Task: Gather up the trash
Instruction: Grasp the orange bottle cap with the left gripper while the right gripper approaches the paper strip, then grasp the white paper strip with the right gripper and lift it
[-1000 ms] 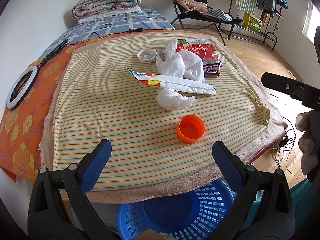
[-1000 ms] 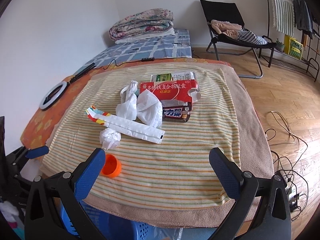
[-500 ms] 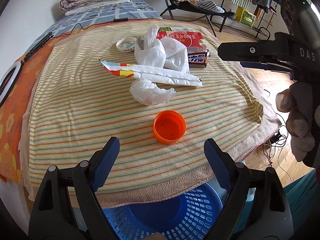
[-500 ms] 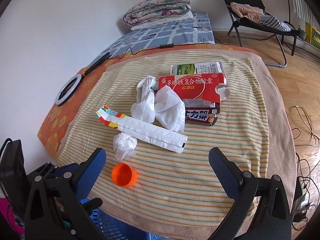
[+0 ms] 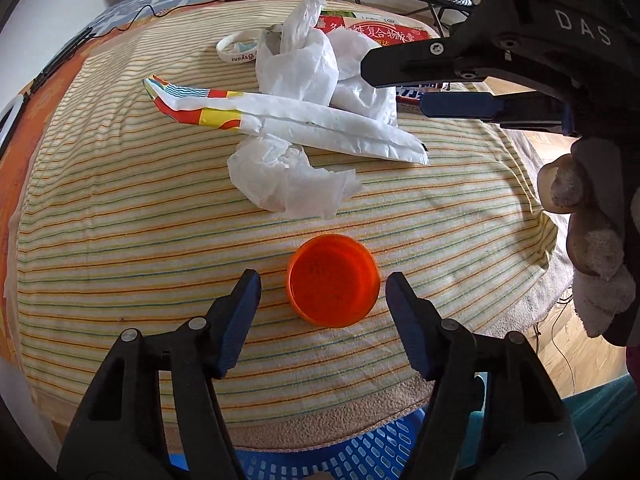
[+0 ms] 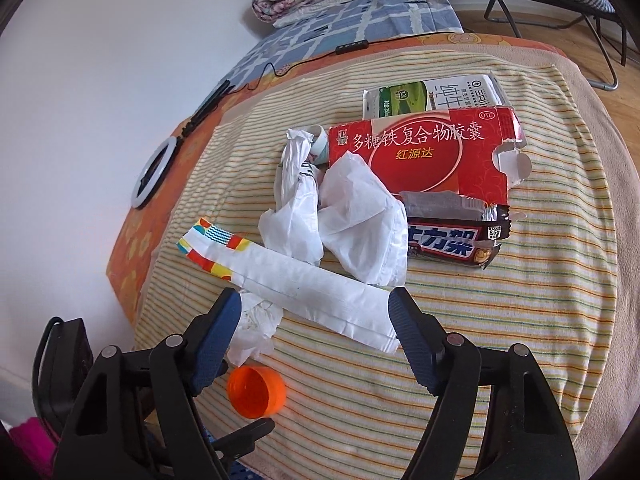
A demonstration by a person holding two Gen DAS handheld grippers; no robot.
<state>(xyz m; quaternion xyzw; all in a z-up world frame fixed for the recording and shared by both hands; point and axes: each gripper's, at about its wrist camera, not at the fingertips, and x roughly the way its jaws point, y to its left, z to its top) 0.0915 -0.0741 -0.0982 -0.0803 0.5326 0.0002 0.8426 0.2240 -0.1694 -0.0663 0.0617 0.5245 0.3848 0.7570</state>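
An orange cap (image 5: 334, 280) lies open side up on the striped cloth. My left gripper (image 5: 321, 280) straddles it, jaws closing, pads clear of its sides. My right gripper (image 6: 313, 298) hovers over a long white wrapper (image 6: 304, 284) with a colourful end. Its jaws are closing too, and nothing is pinched. In the left wrist view the right gripper (image 5: 396, 86) reaches in over the pile. A crumpled tissue (image 5: 288, 180) lies beside the wrapper, with white bags (image 6: 352, 220), a red box (image 6: 424, 156), a chocolate wrapper (image 6: 452, 240) and a milk carton (image 6: 432, 96) behind.
A blue basket (image 5: 360, 456) stands below the table's near edge. A white wristband (image 5: 236, 46) lies at the far side of the cloth. A ring light (image 6: 154, 172) and cable rest on the orange bedding to the left. A folding chair stands on the wooden floor.
Both grippers came down and forward toward the table and their jaws narrowed. The left now frames the orange cap. The right swung over the pile into the left wrist view.
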